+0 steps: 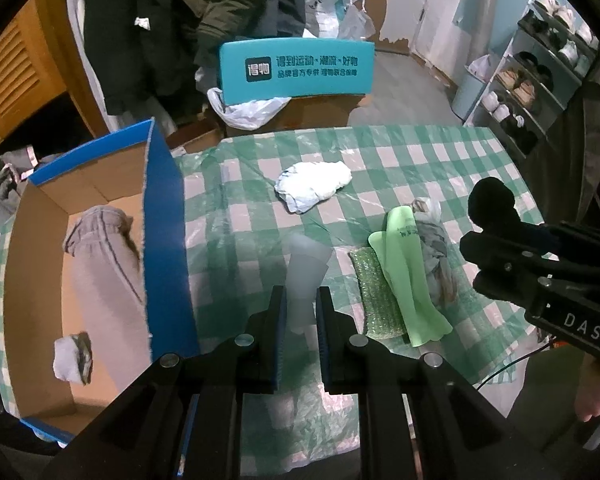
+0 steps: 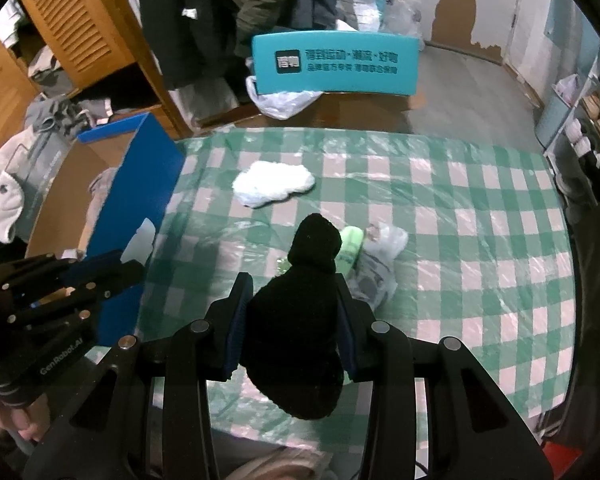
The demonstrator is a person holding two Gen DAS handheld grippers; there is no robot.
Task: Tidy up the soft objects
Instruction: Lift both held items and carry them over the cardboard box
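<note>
My two grippers are black, with round silver screws and blue pads inside the fingers. The right gripper (image 1: 500, 256) says "DAS". The left gripper (image 2: 112, 268) says "GenRobot.AI".

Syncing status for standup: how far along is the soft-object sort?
Done: grey garment and a small bundle lie in the blue box.
In hand: left gripper clamps a pale translucent piece; right gripper grips a black knit item.
Left: white cloth, green cloth, scrubber, bag on the table.
</note>
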